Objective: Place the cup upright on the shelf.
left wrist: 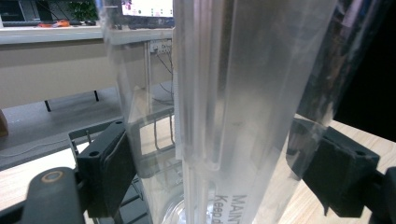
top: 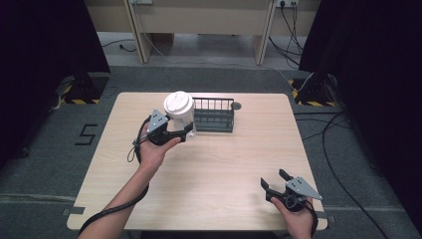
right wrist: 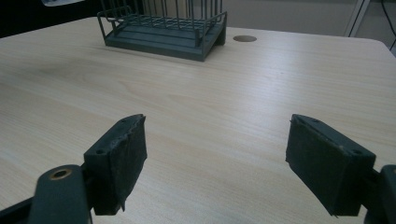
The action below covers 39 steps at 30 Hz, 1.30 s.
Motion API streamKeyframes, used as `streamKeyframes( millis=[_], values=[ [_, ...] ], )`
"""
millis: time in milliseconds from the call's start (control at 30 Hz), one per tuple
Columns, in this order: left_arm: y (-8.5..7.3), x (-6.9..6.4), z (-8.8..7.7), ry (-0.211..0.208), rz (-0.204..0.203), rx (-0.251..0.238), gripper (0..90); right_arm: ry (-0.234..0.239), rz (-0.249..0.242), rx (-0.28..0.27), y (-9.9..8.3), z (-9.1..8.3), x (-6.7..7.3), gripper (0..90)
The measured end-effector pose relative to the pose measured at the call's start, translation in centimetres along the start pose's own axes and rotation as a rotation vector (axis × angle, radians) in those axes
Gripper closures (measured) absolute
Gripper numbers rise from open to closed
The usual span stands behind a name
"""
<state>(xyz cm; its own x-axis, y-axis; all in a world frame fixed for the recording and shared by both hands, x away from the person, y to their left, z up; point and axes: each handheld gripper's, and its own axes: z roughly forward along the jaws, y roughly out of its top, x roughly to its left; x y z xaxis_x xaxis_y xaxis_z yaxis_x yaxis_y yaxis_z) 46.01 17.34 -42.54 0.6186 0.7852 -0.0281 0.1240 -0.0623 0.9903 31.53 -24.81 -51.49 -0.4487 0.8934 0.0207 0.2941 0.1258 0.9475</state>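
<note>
While the left gripper (top: 185, 130) fingers clamp the clear lidded container (top: 180, 115) at frame centre, the right gripper (top: 274, 182) waits open lower right; placement beside the wire rack (top: 214, 115) likely follows.

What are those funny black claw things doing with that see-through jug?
A person sits at a wooden table with a gripper in each hand. The left gripper has its jaws on either side of a clear plastic container with a white lid, right beside a dark wire rack at the back of the table. The right gripper rests near the front right corner, jaws open, holding nothing.
</note>
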Motion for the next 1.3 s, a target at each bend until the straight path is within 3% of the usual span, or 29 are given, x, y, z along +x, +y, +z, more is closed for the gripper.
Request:
streamKeyframes(
  millis=[1300],
  values=[
    [3.0, 0.1, 3.8, 0.002, 0.018, -0.015, 17.5, 0.009, 0.012, -0.008, 0.0, -0.1, -0.1, 21.9]
  ],
)
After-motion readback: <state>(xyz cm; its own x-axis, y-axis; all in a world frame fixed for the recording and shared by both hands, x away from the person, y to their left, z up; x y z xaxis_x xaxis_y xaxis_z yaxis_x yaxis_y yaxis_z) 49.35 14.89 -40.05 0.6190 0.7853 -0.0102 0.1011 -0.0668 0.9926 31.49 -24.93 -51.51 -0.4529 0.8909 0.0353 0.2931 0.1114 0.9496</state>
